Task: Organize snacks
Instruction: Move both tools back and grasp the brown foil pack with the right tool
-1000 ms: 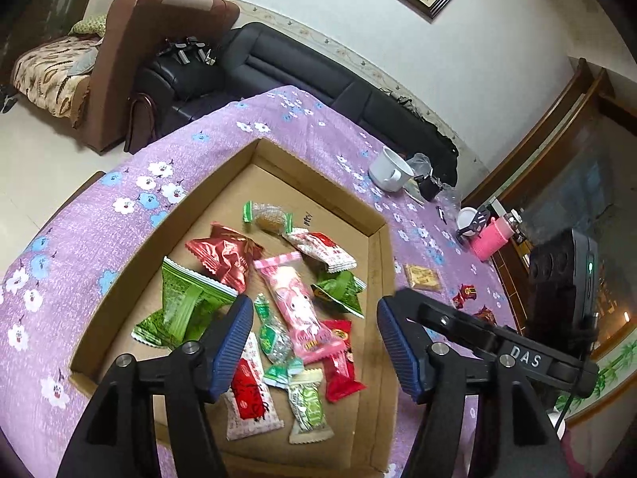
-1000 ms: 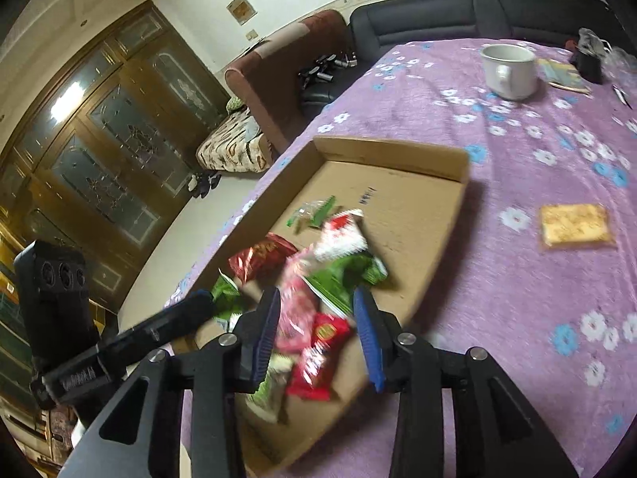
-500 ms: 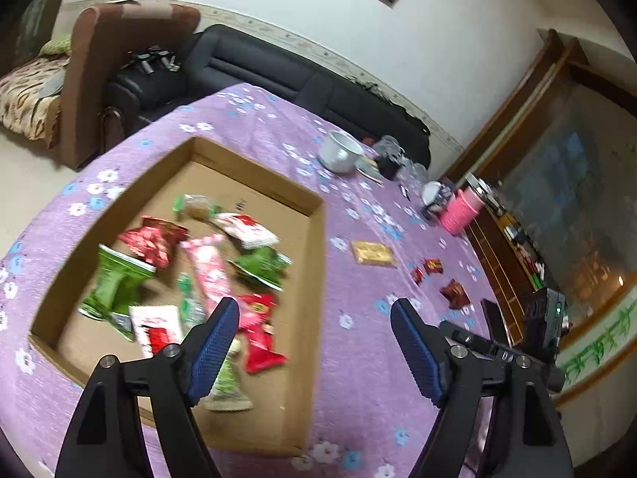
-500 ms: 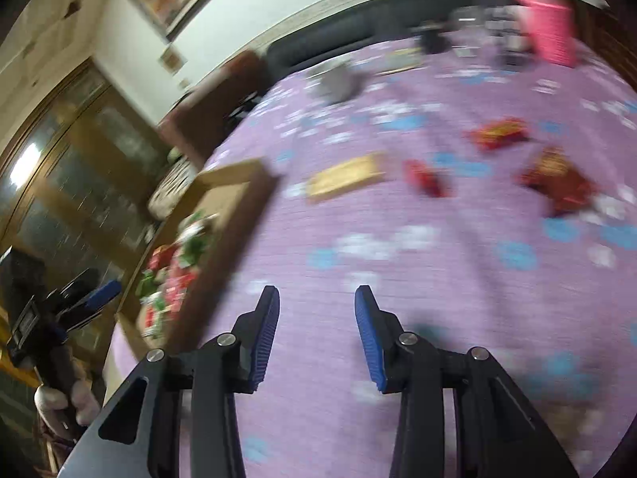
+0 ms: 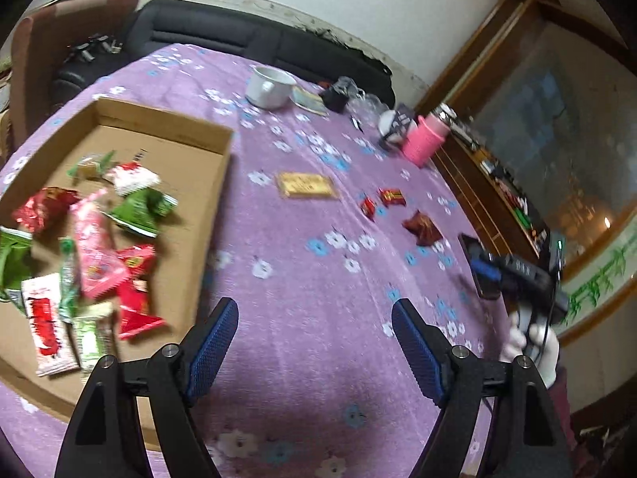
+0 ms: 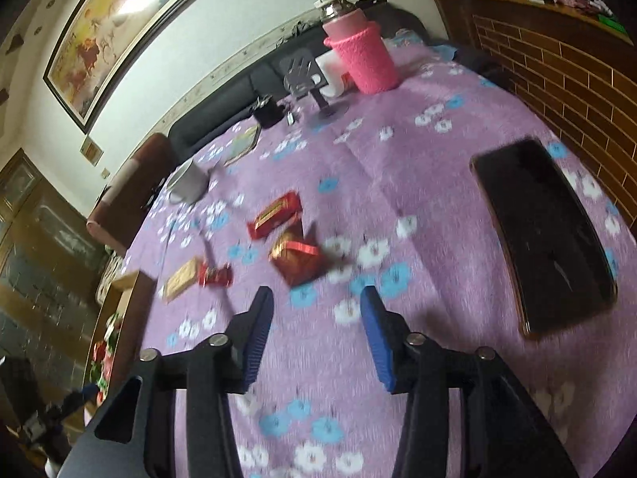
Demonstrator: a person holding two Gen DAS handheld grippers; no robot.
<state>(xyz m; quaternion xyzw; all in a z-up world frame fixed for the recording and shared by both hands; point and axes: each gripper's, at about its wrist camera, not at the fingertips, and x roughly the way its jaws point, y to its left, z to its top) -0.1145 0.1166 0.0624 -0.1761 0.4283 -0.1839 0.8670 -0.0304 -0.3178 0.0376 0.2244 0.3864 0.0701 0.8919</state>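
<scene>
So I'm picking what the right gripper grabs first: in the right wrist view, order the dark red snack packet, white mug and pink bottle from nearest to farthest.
From the right gripper:
1. Dark red snack packet, just ahead of the fingertips, slightly left.
2. White mug, far left, mid-table.
3. Pink bottle, at the table's far edge, slightly right.

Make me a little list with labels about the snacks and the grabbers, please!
snacks in box: a pile of wrapped snacks in the cardboard box
snacks still out: flat tan packet, two small red candies, dark red packet
left gripper: open, holding nothing, above the purple tablecloth
right gripper: open, holding nothing, dark red packet just ahead
also on table: white mug, pink bottle, black phone
</scene>
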